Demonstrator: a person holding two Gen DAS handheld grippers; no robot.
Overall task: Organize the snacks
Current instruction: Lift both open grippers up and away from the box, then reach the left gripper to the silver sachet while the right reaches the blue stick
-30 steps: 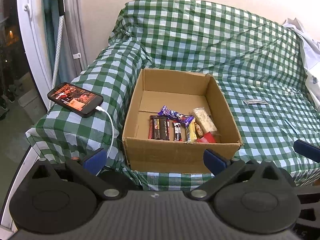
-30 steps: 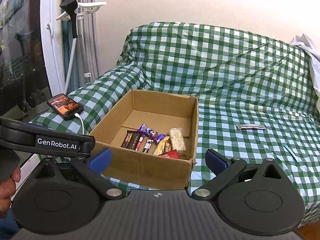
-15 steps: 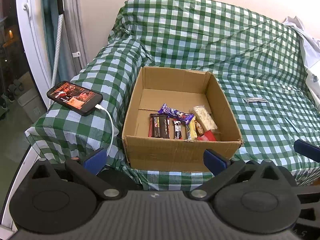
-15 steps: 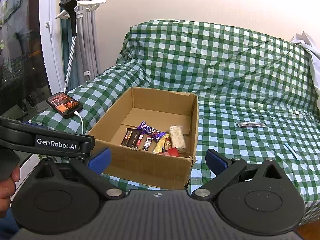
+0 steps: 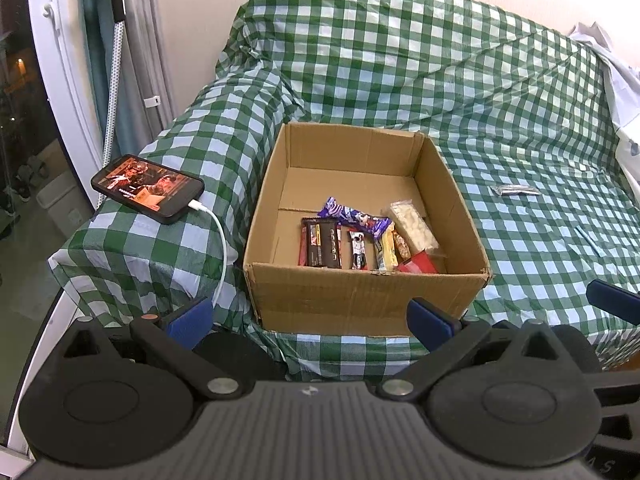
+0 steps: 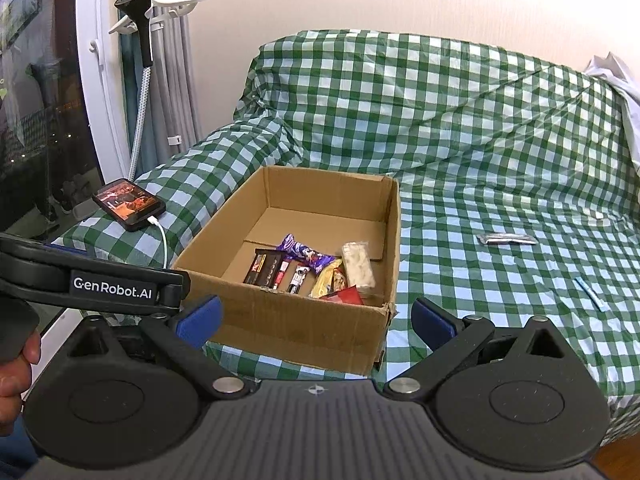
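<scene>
An open cardboard box (image 5: 360, 296) (image 6: 292, 320) sits on the green checked sofa cover. Several snack bars (image 5: 360, 240) (image 6: 312, 272) lie in its near right part, among them a purple wrapper (image 5: 352, 216) and a pale bar (image 5: 412, 226). A silver snack wrapper (image 5: 514, 190) (image 6: 506, 239) lies on the seat to the right of the box. My left gripper (image 5: 310, 316) is open and empty, in front of the box. My right gripper (image 6: 316, 316) is open and empty, also in front of the box.
A phone (image 5: 146, 188) (image 6: 129, 203) on a white cable lies on the sofa arm left of the box. A small blue strip (image 6: 590, 294) lies on the seat at right. A window frame and curtain (image 6: 160, 80) stand at left. White cloth (image 5: 616, 76) lies at far right.
Both grippers have drawn slightly back and lower; the box and snacks have not moved.
</scene>
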